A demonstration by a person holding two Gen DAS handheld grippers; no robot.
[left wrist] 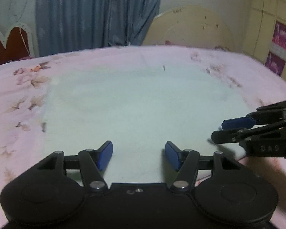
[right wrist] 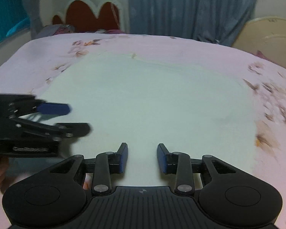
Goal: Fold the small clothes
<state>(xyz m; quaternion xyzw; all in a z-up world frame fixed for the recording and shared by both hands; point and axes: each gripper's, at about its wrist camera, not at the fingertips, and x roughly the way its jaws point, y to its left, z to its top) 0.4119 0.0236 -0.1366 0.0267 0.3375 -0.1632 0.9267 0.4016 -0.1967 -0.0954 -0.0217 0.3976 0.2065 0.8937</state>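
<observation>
L tongs [left wrist: 138, 156] & R tongs [right wrist: 142, 158] both open, empty, over white cloth [left wrist: 139, 103] on bed [left wrist: 19, 99].

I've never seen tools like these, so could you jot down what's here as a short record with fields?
Surface: pink floral bedsheet on a bed
Garment: pale white-blue cloth, spread flat, apparently unfolded
Left hand-held gripper: black with blue pads, open, above the cloth's near edge, holding nothing
Right hand-held gripper: same build, open, empty
Background: blue curtain, red headboard
</observation>
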